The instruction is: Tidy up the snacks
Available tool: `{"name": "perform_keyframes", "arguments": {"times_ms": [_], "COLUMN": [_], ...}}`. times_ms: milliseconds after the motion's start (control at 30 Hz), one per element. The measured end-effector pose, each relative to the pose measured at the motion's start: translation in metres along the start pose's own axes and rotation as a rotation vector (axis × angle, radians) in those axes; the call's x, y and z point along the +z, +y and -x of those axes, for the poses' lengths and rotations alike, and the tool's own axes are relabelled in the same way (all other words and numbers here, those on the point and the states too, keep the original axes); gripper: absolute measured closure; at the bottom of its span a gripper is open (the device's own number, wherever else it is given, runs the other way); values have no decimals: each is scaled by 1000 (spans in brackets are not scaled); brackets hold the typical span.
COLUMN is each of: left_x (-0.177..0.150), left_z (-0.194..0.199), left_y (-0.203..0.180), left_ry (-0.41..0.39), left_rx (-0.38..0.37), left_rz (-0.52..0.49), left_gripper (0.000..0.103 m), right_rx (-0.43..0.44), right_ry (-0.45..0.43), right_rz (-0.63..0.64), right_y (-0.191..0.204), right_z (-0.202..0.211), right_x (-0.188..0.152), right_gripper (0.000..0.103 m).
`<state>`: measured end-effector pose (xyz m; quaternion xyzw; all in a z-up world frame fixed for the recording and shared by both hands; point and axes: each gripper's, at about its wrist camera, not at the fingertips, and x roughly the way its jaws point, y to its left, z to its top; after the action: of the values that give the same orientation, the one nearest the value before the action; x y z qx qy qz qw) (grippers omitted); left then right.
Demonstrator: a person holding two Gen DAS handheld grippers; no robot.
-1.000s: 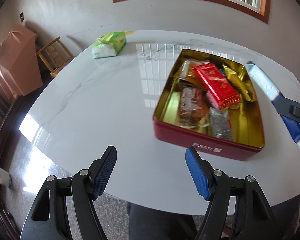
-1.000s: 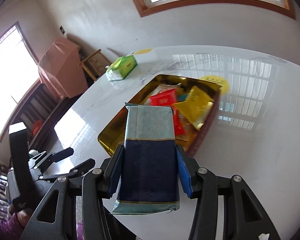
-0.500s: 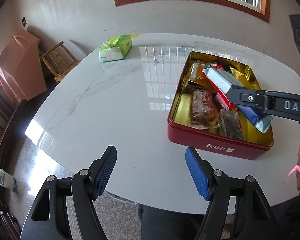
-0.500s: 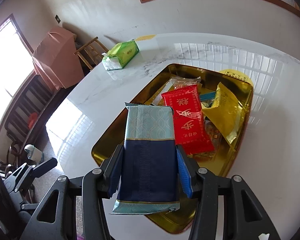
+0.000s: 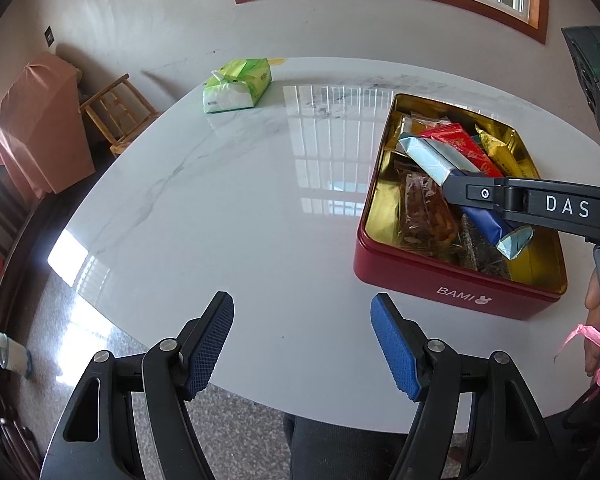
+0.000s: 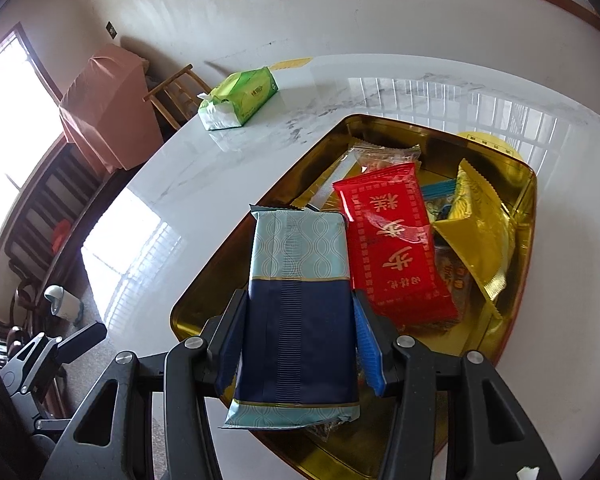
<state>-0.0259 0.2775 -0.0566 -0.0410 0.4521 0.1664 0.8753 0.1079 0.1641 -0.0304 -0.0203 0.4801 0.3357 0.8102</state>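
the right hand-held gripper (image 6: 300, 344) clamps a blue packet (image 6: 297, 300) over the tin (image 5: 456, 284), lower centre of its view. released tilted, it may prop on the red packet (image 6: 392, 248). the left hand-held gripper (image 5: 302, 340) gapes empty above the bench (image 5: 239, 200).

A: L hand-held gripper (image 5: 302, 340)?
B: Jaws apart, nothing btwn the blue pads, tilted down.
A: R hand-held gripper (image 6: 297, 338)?
B: Also angled down, pads clamped on a blue snack pack (image 6: 297, 304). Fingers of the person's hand (image 5: 598, 320) show behind its handle.
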Motion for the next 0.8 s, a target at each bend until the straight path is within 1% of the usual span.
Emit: {"name": "perform_keyframes", "arguments": {"times_ms": [233,500,633,800], "left_x": [0,0,0,0], "left_z": [-4,-8,-8,-6], "left_y": [-2,-4,-4,-6], "left_ry": [10,22,22,11], "left_rx": [2,2,2,-1], "left_rz": [-7,-9,-11,-18], "left_gripper": [31,31,31,31], "right_rx": [0,11,17,-3], "right_ry": [9,-5,-37,-103], "right_rz": [7,2,-2,25], "right_y": [2,1,-1,1], "right_z": [-6,-7,2,21], "right_x": [-1,0,-4,-10], "right_gripper": [55,53,53,49]}}
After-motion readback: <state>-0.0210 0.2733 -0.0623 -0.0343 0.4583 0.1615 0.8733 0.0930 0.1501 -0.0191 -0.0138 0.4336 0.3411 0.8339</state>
